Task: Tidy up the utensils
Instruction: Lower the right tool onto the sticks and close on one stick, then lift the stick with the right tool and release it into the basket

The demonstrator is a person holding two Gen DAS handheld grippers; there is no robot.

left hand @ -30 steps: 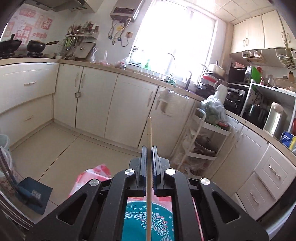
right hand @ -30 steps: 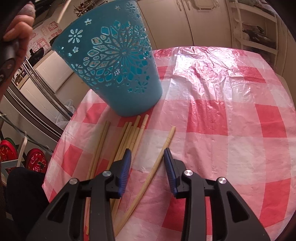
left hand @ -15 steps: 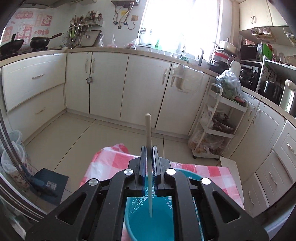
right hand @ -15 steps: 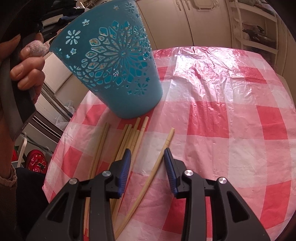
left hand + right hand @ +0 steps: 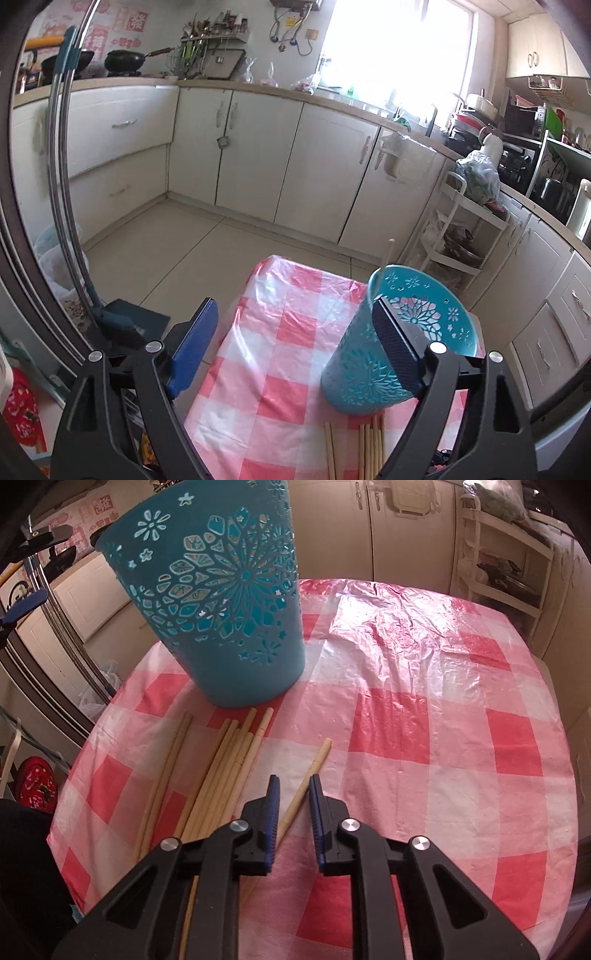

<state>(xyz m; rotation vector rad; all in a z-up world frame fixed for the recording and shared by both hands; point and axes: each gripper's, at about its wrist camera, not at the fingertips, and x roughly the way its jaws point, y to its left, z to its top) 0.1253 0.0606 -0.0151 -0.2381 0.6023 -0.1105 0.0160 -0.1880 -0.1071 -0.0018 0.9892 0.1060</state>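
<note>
Left wrist view: the left gripper (image 5: 295, 347) stands released, its jaws having just opened wide with nothing between them. The perforated teal holder (image 5: 373, 354) sits behind its right finger, one chopstick (image 5: 388, 254) upright inside. Right wrist view: the right gripper (image 5: 293, 805), jaws having just narrowed, is nearly clenched around a single chopstick (image 5: 314, 764) on the checked tablecloth (image 5: 443, 738); whether the pads touch it cannot be told. Loose chopsticks (image 5: 221, 771) lie to its left.

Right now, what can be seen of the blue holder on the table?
The blue holder is a tapered plastic cup, wider at the rim, its wall pierced with flower and star cutouts. It stands upright on the checked tablecloth. One chopstick leans inside, its tip above the rim. Loose chopsticks lie just before its base.
</note>
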